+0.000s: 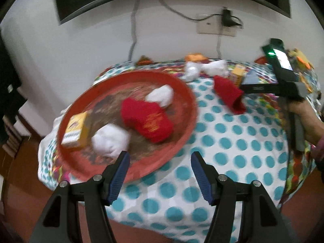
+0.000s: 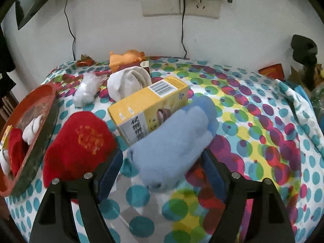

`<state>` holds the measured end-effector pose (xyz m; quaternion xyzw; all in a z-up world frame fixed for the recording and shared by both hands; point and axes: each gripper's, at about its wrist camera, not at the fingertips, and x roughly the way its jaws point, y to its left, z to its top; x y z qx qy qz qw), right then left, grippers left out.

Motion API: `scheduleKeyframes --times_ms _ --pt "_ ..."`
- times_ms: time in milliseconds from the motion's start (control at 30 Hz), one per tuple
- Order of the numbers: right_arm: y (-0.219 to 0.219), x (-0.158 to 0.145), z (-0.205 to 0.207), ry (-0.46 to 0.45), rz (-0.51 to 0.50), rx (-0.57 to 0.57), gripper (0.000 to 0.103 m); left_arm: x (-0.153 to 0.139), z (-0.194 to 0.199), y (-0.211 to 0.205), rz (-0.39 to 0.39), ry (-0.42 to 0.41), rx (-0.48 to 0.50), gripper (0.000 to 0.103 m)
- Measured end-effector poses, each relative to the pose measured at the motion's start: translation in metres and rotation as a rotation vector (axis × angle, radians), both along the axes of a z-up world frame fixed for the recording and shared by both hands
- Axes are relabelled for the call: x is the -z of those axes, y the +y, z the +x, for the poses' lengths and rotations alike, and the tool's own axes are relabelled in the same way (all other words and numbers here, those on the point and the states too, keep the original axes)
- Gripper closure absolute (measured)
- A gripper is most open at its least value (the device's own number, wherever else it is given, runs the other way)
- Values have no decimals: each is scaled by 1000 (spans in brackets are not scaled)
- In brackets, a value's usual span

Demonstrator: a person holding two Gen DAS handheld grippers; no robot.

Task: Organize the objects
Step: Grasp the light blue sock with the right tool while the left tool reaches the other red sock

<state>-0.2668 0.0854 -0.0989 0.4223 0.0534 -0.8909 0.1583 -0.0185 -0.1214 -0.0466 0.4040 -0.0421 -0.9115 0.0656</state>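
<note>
Between the right gripper's spread fingers lies a rolled light blue sock, with a gap on each side, so the pads do not press it. The sock leans against a yellow box just behind it, on the worktop's dotted cloth. Left of the sock lies a red sock, and farther off are white socks. The left gripper also has its fingers spread, with nothing between them, near the edge of a red tray. In this tray lie a red sock roll, two white rolls and a small yellow box.
</note>
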Motion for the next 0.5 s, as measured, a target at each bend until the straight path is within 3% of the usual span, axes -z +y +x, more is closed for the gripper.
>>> scheduleKeyframes --times_ms 67,100,233,500 --pt "0 2 -4 -15 -15 -16 36 -1 -12 16 -5 -2 38 39" --pt "1 2 -5 -22 -26 -23 50 -2 -16 21 -5 0 54 39" --pt "7 1 -2 -10 -23 -48 64 -3 -41 47 1 4 103 39" --pt "37 -3 19 -1 -1 -69 69 5 -87 81 69 3 161 39"
